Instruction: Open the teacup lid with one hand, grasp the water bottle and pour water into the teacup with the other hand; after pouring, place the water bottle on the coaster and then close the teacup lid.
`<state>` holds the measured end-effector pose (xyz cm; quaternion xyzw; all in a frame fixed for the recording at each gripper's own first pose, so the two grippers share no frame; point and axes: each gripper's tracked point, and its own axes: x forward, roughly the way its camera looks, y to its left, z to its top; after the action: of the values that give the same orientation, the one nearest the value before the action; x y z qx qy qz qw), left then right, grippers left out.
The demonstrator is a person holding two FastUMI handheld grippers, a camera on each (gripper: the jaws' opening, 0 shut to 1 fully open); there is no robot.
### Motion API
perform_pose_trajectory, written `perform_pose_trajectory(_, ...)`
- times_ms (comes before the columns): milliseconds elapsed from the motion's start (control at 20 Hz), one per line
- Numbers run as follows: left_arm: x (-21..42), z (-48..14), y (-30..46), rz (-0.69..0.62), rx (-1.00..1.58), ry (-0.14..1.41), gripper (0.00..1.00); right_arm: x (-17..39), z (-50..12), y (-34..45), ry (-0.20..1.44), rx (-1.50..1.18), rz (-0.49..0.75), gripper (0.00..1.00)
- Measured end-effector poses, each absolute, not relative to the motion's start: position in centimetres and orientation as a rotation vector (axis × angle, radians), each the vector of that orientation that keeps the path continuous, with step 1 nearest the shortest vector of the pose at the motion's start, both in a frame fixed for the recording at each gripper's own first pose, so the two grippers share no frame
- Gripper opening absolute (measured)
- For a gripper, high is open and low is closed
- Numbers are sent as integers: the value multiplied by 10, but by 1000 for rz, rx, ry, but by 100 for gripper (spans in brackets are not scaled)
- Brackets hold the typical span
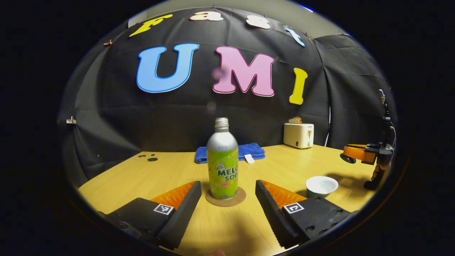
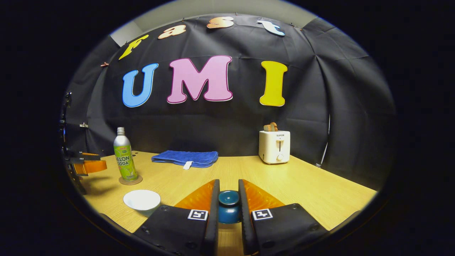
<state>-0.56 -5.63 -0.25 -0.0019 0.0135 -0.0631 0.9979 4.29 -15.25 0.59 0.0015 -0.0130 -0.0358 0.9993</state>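
Wood-grain table (image 1: 149, 174), matt; water bottle (image 1: 223, 163) brushed metal, glossy label; towel (image 2: 185, 157) plush cloth; teacup (image 2: 142, 201) glazed.

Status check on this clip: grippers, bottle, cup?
Left gripper open, bottle standing on coaster. Right gripper shut on lid. Teacup uncovered.

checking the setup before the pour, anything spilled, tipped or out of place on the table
Nothing stands out. The bottle stands upright on its coaster, the teacup sits open and upright with no water around it, and the right gripper holds the lid off the cup. The towel lies folded.
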Motion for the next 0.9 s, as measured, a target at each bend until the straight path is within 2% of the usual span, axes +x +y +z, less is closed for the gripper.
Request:
perform_pose_trajectory(200,-15,8,-42,-91,-4,-28,97,45,6,-153,-25,3,-79,30)
perform_pose_trajectory(400,-13,6,-34,-69,-2,-18,97,42,5,-133,-26,3,-72,30)
perform_pose_trajectory(750,-13,6,-34,-70,-2,-21,97,51,0,-49,1,83,85,30)
perform_pose_trajectory(900,-12,5,-32,-59,-3,-21,97,59,-2,-25,9,25,109,30)
